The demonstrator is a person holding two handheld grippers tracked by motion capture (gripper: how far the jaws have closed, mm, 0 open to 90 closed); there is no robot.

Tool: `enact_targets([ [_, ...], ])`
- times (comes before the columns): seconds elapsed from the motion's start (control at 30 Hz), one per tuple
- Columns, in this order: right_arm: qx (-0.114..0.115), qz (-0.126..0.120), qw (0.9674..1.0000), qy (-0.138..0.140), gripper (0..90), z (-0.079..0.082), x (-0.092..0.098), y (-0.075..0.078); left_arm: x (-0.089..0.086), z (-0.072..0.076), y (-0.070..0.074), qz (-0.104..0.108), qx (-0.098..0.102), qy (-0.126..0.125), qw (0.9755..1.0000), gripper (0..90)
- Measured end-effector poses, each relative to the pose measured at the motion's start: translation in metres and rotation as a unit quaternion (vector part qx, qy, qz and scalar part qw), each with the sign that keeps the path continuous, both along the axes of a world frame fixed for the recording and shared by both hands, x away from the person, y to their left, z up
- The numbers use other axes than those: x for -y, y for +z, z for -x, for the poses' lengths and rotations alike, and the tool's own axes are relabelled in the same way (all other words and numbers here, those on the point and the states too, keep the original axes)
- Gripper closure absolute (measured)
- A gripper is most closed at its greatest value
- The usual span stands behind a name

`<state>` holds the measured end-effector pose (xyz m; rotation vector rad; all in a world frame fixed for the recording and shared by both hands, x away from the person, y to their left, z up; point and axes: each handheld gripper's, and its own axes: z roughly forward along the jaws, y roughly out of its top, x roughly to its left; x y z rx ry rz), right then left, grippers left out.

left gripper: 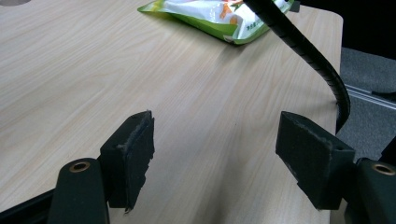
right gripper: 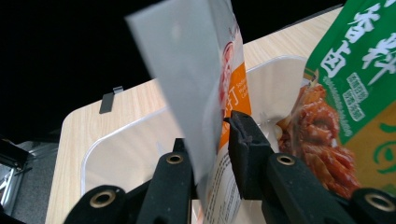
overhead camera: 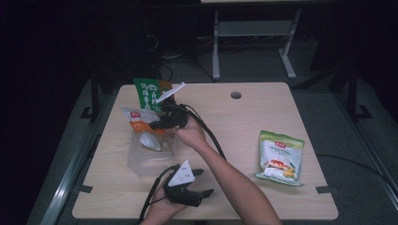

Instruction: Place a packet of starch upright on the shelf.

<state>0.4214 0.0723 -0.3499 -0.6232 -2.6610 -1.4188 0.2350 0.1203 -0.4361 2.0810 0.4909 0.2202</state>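
Orange-white packet (right gripper: 229, 100) between right hand-held gripper (right gripper: 210, 140) jaws, lower end hidden, over clear bin (right gripper: 140, 140)

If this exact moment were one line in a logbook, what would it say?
right gripper: jaws astride white-and-orange packet, over clear bin | left gripper: open, empty, near front edge | green packet: flat on table
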Motion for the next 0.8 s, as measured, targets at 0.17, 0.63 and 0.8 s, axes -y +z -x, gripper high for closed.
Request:
enact_targets([
  [0.17, 0.008, 0.007, 0.9999, 0.004, 84.9, 0.003, 0.003, 0.003, 0.001, 0.000, -0.001, 0.002, 0.000, 0.001, 1.0000, 27.4],
  [0.63, 0.003, 0.006, 1.0000, -0.004, 83.1, 0.001, 0.008, 0.000, 0.000, -0.001, 0.000, 0.001, 0.001, 0.004, 1.0000, 26.9],
  [0.8, -0.008, 0.007, 0.9999, -0.001, 74.9, 0.002, 0.013, 0.002, 0.000, -0.001, 0.000, 0.000, 0.002, 0.005, 1.0000, 26.4],
])
